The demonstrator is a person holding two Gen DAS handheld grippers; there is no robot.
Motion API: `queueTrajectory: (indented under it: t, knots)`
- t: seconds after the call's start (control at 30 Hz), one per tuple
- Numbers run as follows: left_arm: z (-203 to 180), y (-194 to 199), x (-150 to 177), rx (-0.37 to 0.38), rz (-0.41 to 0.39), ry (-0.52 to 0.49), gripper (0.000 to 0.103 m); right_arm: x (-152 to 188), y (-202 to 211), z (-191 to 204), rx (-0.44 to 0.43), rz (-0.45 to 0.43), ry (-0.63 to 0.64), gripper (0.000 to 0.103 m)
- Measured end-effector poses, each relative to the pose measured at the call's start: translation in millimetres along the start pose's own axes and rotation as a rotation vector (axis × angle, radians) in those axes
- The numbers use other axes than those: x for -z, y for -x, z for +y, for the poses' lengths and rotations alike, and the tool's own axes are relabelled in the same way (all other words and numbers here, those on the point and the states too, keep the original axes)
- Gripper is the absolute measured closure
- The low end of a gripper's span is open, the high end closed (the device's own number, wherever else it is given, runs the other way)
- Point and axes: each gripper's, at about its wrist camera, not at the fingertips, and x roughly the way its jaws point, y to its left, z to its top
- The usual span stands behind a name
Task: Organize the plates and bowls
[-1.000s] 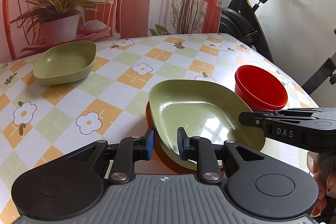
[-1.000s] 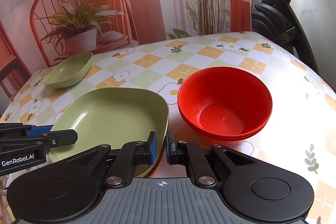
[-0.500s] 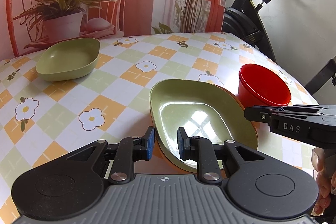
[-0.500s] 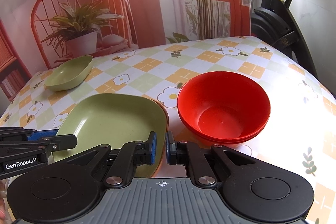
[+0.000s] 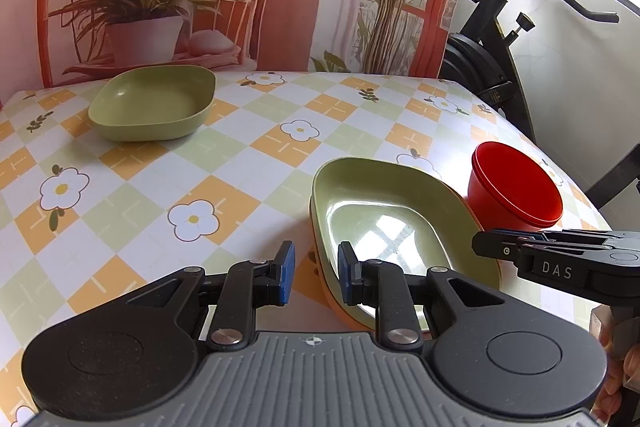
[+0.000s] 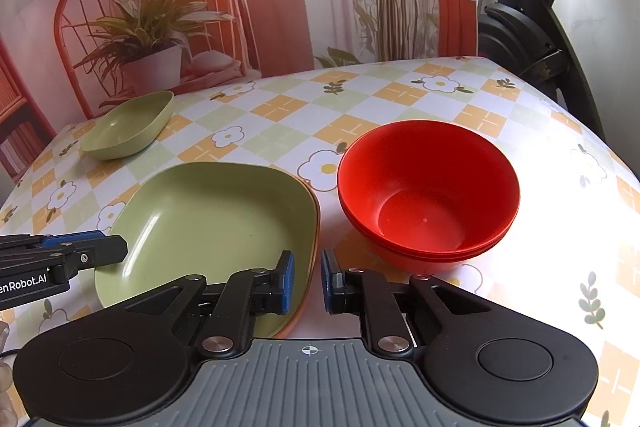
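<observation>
since like goes with like, green plate (image 6: 208,223) sits nested on an orange one by the stacked red bowls (image 6: 428,195); far green plate (image 5: 154,103) waits alone. left gripper (image 5: 312,273) and right gripper (image 6: 307,281) both spread, empty, flanking the stack's rim.

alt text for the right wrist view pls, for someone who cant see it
The right hand-held gripper, open and empty, hovers over the rim of a green plate stacked on an orange one, beside nested red bowls on a floral checked table. The left hand-held gripper enters at left; a small green dish sits far back.
</observation>
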Motion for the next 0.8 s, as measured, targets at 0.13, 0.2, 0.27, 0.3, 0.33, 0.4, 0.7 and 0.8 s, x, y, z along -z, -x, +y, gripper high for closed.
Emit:
queueTrajectory:
  t: [0.13, 0.2, 0.27, 0.3, 0.33, 0.4, 0.7, 0.8]
  knots:
    - [1.9, -2.1, 0.2, 0.004, 0.005, 0.01, 0.078, 1.0, -2.4, -0.2, 0.003, 0.01, -0.005, 0.088]
    - [2.9, -3.8, 0.5, 0.005, 0.014, 0.014, 0.078, 1.4, -3.4, -1.2, 0.003, 0.015, -0.01, 0.088]
    - [3.5, -6.0, 1.9, 0.004, 0.024, 0.017, 0.078, 1.7, -4.2, -1.9, 0.004, 0.019, -0.016, 0.088]
    - [3.9, -6.9, 2.6, 0.003, 0.028, 0.019, 0.077, 1.7, -4.4, -2.2, 0.005, 0.02, -0.018, 0.088]
    - [4.1, -6.8, 3.1, 0.003, 0.028, 0.022, 0.077, 1.4, -4.7, -2.1, 0.004, 0.019, -0.02, 0.088]
    - [3.7, -5.8, 2.6, 0.001, 0.026, 0.022, 0.077, 1.2, -4.9, -2.2, 0.004, 0.019, -0.019, 0.088]
    - [12.3, 6.9, -5.5, -0.003, -0.016, 0.055, 0.078, -0.8, -0.4, -1.5, 0.003, -0.001, -0.029, 0.088]
    - [21.8, 13.6, -13.9, -0.005, -0.039, 0.076, 0.078, -4.9, 3.7, -0.2, -0.001, -0.015, -0.039, 0.088]
